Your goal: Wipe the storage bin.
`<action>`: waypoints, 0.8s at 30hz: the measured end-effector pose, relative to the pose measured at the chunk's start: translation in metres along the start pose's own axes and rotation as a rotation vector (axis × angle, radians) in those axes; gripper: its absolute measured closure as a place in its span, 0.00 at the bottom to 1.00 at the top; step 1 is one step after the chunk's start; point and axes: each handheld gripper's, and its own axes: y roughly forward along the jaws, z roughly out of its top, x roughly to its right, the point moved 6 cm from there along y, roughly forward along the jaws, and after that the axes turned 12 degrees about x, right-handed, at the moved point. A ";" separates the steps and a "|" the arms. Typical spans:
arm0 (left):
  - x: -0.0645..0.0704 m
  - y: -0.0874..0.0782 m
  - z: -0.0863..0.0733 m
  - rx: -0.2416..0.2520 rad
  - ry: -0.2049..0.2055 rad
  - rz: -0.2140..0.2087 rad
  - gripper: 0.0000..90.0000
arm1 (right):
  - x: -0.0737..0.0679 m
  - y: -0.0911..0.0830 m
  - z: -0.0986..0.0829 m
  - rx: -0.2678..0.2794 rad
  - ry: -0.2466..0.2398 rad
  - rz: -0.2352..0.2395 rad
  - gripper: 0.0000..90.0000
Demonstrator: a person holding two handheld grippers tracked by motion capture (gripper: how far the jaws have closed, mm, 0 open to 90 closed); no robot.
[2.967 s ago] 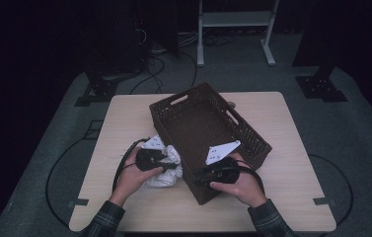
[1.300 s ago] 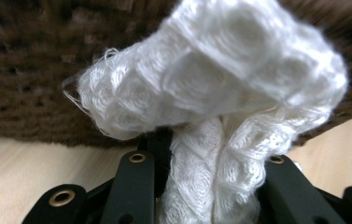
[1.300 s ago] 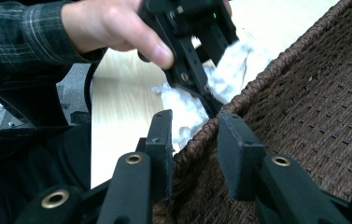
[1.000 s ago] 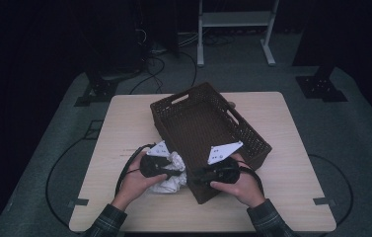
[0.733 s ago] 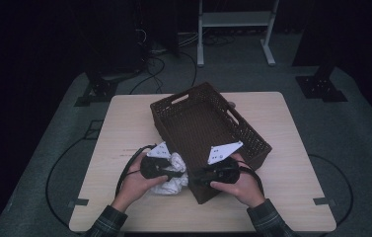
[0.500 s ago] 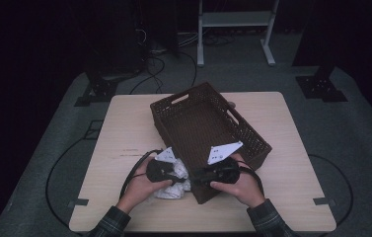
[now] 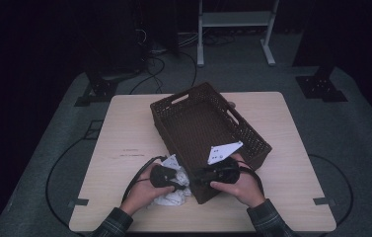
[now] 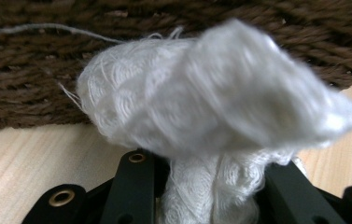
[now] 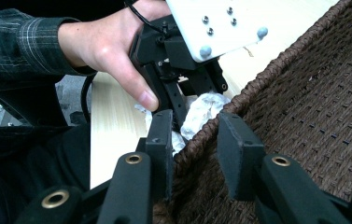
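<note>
High view: my left hand-held gripper point(image 7: 176, 181) pinches the white cloth point(image 7: 173, 195) just beside the brown woven basket point(image 7: 193, 123); it sits closer to the basket wall than a second ago. The wooden surface point(image 7: 124, 133) stands in a dark room.

Left gripper view: the basket's wall blocks the way past the cloth point(image 8: 211, 107).

Right gripper view: my right hand-held gripper point(image 9: 194, 140) clamps the basket's rim point(image 9: 257, 84).

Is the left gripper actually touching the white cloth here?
Touching. In the left gripper view, the left gripper has both black jaws pressed against the white cloth, which is bunched between them and bulges out above, in front of the brown woven basket.
</note>
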 end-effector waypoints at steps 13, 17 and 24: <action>0.018 -0.028 0.029 0.139 0.024 -0.031 0.77 | 0.000 0.000 0.000 0.002 -0.001 0.001 0.73; 0.024 -0.035 0.035 0.163 0.035 -0.040 0.77 | 0.000 0.000 0.000 0.003 -0.001 0.000 0.73; 0.028 -0.034 0.037 0.170 0.040 -0.047 0.76 | 0.000 0.000 0.000 0.002 -0.001 0.000 0.73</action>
